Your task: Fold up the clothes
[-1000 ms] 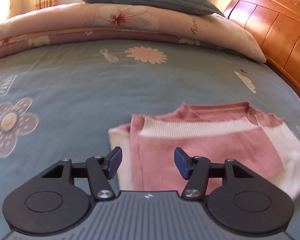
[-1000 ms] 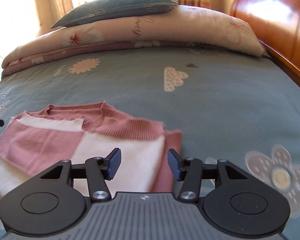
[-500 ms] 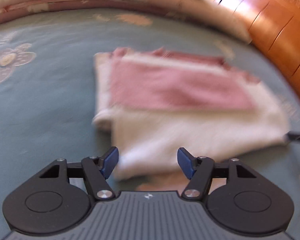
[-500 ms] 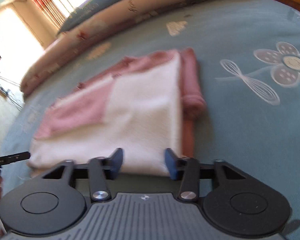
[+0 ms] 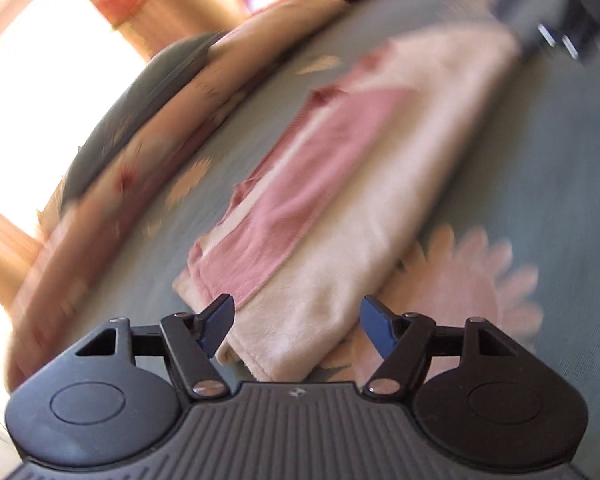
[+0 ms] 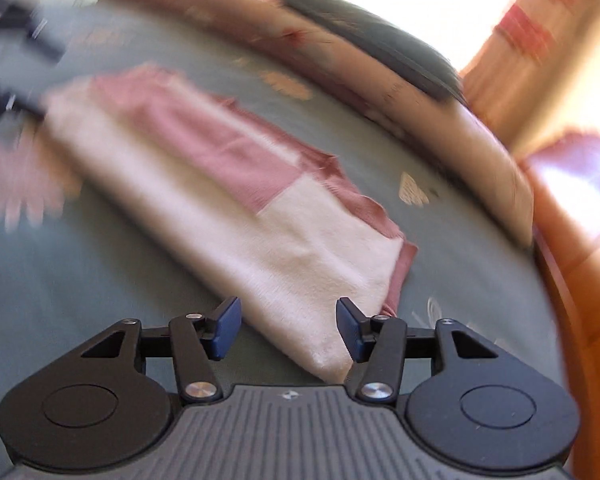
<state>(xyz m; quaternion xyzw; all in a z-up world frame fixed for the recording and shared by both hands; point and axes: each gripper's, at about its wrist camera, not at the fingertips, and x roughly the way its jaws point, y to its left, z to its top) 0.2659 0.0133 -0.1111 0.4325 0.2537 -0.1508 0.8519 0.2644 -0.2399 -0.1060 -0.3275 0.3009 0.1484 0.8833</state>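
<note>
Bed sheet: grey-blue with pale flower prints, filling most of both wrist views (both are motion-blurred).
Rolled quilt: cream and floral, along the far edge of the bed, with a dark pillow lying on top.
Headboard: orange wood, at the right edge of the right wrist view.
Folded sweater: pink and cream, lying flat on the sheet as a long strip between the two grippers.
Left gripper: at one short end of the sweater; jaws opening, the cream corner between the blue pads, which do not press on it.
Right gripper: at the opposite end; jaws opening, the cream corner between the pads, no squeeze visible.
</note>
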